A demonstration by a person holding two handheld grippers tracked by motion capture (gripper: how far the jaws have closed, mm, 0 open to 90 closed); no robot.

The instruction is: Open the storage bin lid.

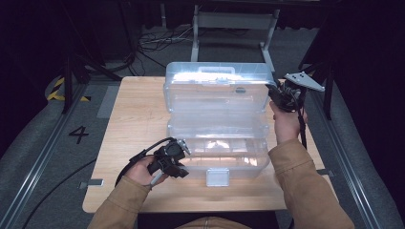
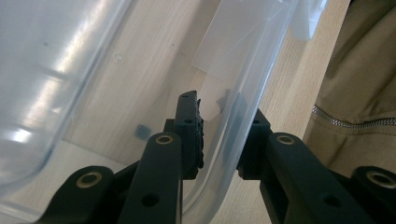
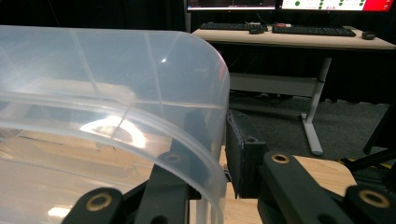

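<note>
High view: open box (image 1: 217, 124) lies crosswise; lid (image 1: 215, 86) upright.

Box lid (image 3: 107, 93) perhaps hides left tongs jaw.

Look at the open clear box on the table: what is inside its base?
Nothing loose shows inside the base: through its clear walls only the table shows. The left gripper straddles its left wall, one jaw inside. Glare and the latch hide part of the floor.
</note>
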